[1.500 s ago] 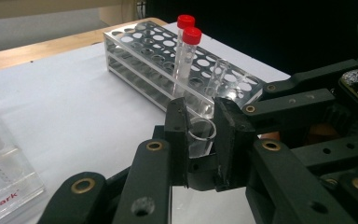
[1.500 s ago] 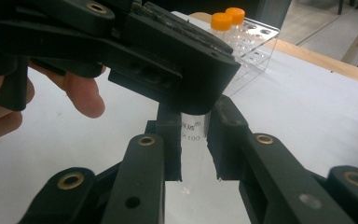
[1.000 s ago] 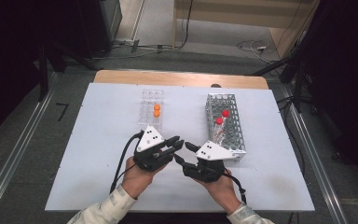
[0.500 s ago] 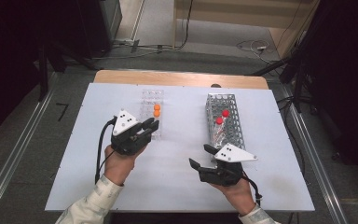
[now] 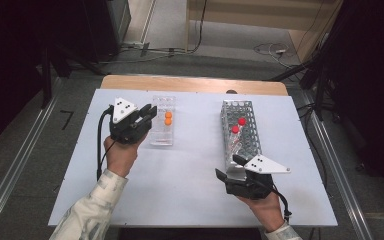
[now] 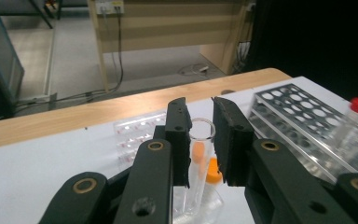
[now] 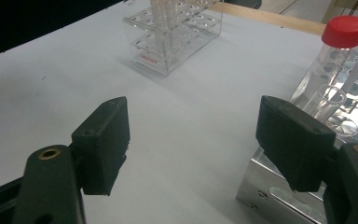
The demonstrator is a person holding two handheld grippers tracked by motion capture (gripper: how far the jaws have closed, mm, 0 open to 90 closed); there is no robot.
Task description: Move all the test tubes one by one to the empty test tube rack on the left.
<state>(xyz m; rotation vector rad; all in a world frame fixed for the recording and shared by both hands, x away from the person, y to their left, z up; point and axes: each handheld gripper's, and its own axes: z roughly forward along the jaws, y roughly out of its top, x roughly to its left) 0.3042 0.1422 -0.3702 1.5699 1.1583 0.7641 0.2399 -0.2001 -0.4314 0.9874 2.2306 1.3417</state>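
Note:
My left gripper (image 5: 146, 116) is shut on a clear uncapped tube (image 6: 199, 133), held upright between its pads. It hovers at the left side of the clear plastic rack (image 5: 161, 136), which holds two orange-capped tubes (image 5: 168, 118); an orange cap (image 6: 213, 171) shows just behind the held tube. My right gripper (image 5: 228, 167) sits low at the near end of the metal wire rack (image 5: 252, 134). Its jaws have just been opening and stand wide apart with nothing between them (image 7: 196, 140). Two red-capped tubes (image 5: 238, 125) stand in the metal rack.
The white table (image 5: 190, 185) has a wooden strip (image 5: 195, 84) along its far edge. In the right gripper view an uncapped clear tube (image 7: 325, 101) stands in the metal rack (image 7: 270, 186) beside a red-capped tube (image 7: 344, 35). Cables lie on the floor beyond.
Both hands were together at the front middle. The left has moved left and away to the clear rack; the right has moved right, and its jaws have opened.

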